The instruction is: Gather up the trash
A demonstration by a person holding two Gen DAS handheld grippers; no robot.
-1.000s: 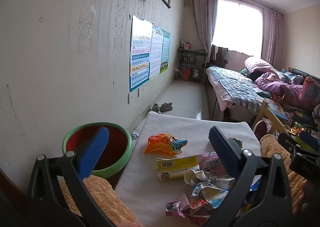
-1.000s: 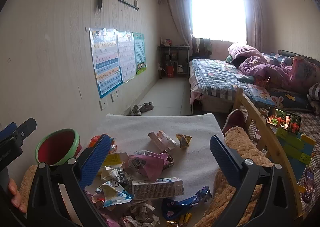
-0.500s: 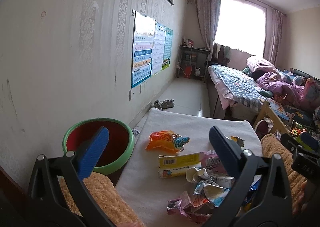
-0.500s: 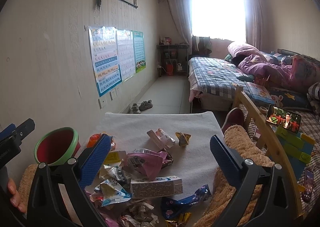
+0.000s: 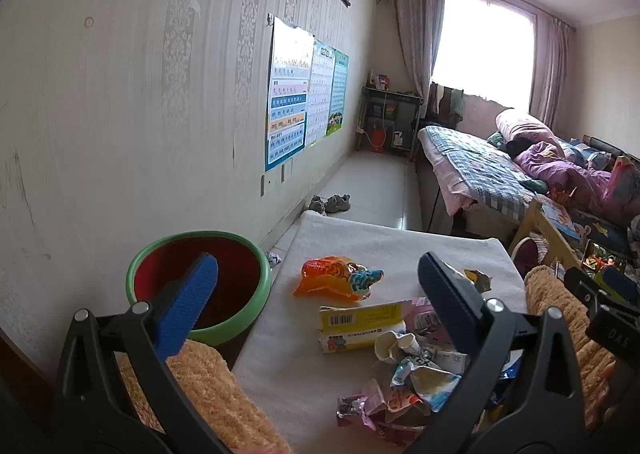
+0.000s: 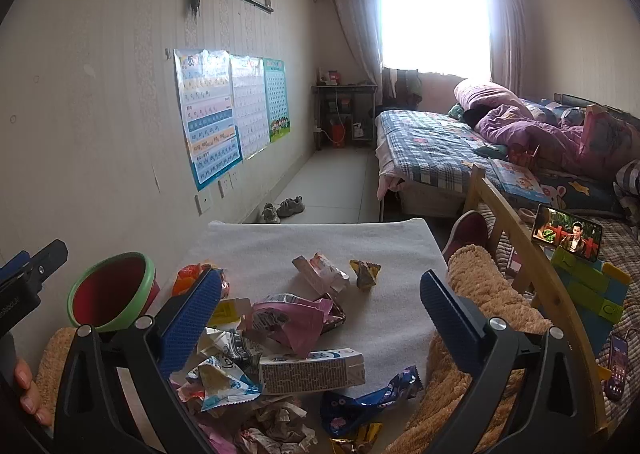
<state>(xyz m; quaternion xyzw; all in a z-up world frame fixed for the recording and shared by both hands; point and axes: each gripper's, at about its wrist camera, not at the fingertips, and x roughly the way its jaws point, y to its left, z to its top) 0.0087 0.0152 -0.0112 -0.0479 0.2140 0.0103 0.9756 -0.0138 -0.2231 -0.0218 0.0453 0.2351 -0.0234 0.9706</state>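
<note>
Though amid wrappers (image 5: 404,386), barcoded yellow carton (image 5: 360,321)

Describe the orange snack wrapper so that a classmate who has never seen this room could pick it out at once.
Find the white-covered table in front of the grippers, with the green-rimmed red bin at its left edge. The orange snack wrapper lies just right of the bin, apart from the main litter pile. It alone is bright orange, with a blue end.

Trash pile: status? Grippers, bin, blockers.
Left gripper and right gripper open, empty. Wrappers loose on table. Bin off table's left edge. Nothing blocking.
</note>
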